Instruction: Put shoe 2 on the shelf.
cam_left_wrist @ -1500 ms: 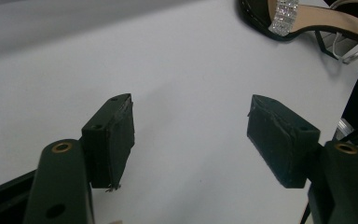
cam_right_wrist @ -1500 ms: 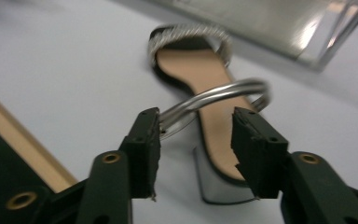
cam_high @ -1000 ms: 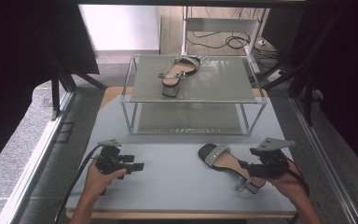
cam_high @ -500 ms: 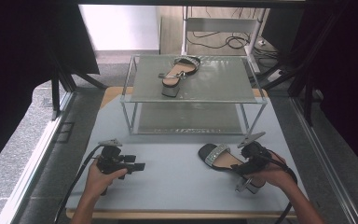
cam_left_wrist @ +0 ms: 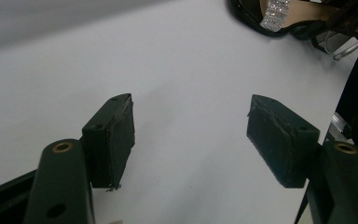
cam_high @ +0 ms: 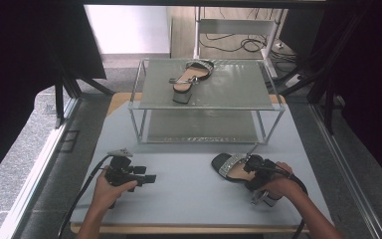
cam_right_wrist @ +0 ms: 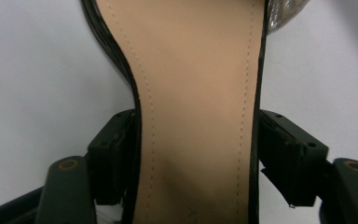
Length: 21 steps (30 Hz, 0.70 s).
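I had brought my right hand-held gripper down over the sandal at about four o'clock on the surface, its wide jaws just closing either side of the sole, not yet pinching, so the pick-up looked imminent.

Smooth tan stitched insole on sandal, glittery strap; matt table

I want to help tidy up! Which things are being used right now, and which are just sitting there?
In use:
- sandal on the table, its sole between the right gripper's jaws, which have just been closing
- glass shelf rack, probably, with the matching sandal on top

Just sitting there:
- left gripper, open over bare table
- cables on the floor
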Tool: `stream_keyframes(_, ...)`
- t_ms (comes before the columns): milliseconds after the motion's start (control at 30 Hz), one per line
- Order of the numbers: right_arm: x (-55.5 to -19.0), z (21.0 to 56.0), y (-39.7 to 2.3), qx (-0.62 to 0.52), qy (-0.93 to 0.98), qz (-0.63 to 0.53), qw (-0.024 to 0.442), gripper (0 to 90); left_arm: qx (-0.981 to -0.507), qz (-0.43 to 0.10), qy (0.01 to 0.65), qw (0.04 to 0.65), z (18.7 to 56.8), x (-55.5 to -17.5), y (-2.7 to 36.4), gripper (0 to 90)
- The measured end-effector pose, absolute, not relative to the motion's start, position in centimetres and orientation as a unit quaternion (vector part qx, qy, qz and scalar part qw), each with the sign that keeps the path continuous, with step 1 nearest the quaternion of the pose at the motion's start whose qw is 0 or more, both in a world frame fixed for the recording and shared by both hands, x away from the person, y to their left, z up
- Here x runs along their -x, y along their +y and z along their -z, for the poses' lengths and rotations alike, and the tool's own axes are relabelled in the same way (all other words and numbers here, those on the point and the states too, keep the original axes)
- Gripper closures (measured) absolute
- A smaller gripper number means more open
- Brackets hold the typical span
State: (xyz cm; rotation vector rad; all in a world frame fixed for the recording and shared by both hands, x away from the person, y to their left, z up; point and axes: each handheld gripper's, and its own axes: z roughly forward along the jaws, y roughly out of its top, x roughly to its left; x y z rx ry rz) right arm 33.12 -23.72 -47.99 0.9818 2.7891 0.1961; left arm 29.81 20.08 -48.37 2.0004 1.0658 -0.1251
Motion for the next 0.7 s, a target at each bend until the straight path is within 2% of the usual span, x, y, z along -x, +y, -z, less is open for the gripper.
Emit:
stream_keyframes(33,-33.2,47.9,-23.7,-0.33,0.938,-0.066,0.081,40.2,-0.799,0.05,0.425,0.423,48.4,-29.8,20.1,32.5)
stream_keyframes(300,-33.5,47.8,-23.6,-0.339,0.936,-0.052,0.076,42.6,-0.797,0.047,0.427,0.425,48.3,-29.7,20.1,32.6)
stream_keyframes(433,-33.8,47.5,-24.4,-0.35,0.932,-0.082,0.049,42.8,-0.794,0.049,0.428,0.429,48.2,-29.8,20.4,32.6)
stream_keyframes(700,-33.2,44.9,-25.2,-0.361,0.922,-0.138,0.021,42.8,-0.796,0.047,0.428,0.426,48.3,-29.8,20.3,32.7)
